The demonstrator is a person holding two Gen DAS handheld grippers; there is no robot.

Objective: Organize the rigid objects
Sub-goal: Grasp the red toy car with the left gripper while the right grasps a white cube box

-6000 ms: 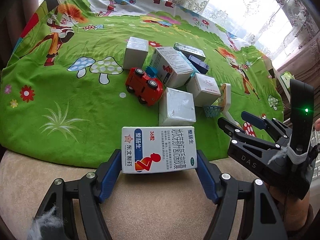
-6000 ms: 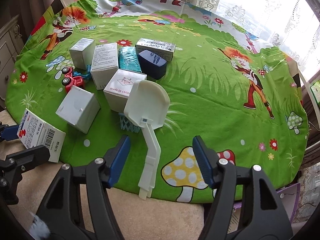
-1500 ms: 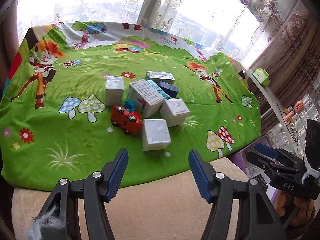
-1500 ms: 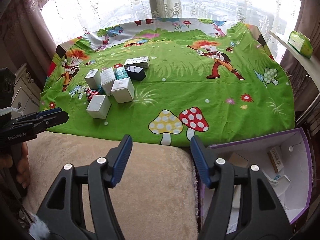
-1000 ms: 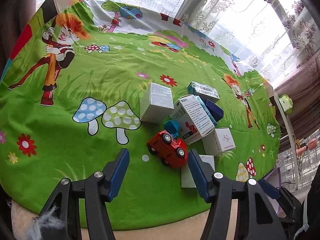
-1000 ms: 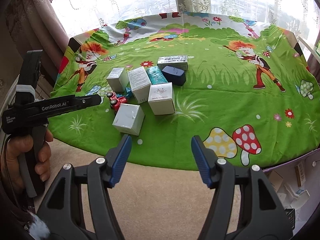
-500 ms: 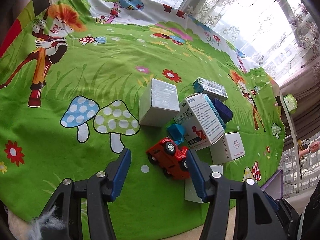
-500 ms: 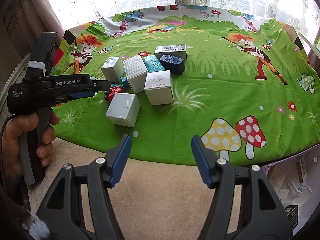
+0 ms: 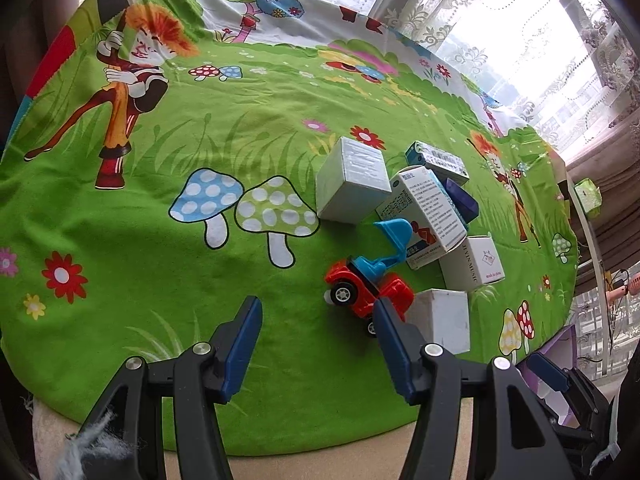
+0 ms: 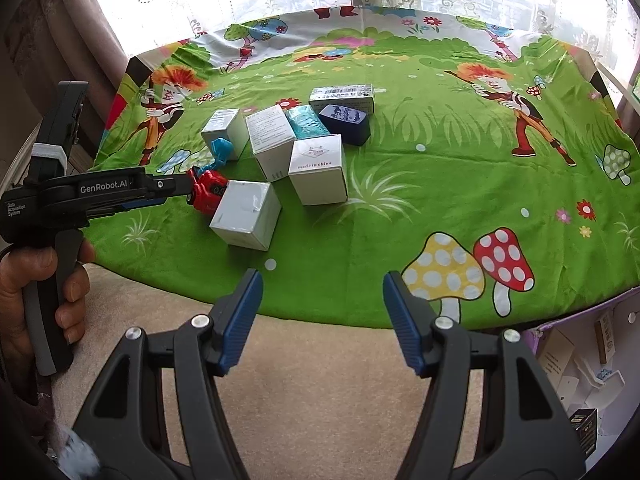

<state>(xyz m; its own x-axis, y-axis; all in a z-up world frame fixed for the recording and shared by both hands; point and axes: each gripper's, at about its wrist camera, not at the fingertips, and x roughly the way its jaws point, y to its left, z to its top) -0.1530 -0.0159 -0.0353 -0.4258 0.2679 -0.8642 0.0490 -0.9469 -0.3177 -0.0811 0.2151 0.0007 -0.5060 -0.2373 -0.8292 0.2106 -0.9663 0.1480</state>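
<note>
Left gripper (image 9: 316, 340), jaws apart and empty, closes on the toy car (image 9: 366, 290) — just ahead, right of centre; right gripper (image 10: 322, 316), jaws apart, hangs well back.

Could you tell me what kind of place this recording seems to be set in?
Most likely a room in a home: lace curtains at a bright window, a children's cartoon cloth spread as the work surface, and a toy car among small cartons.

My left claw (image 10: 176, 188) is black, marked "GenRobot.AI"; both claws have blue ribbed pads (image 10: 240, 320), silver screws.
</note>
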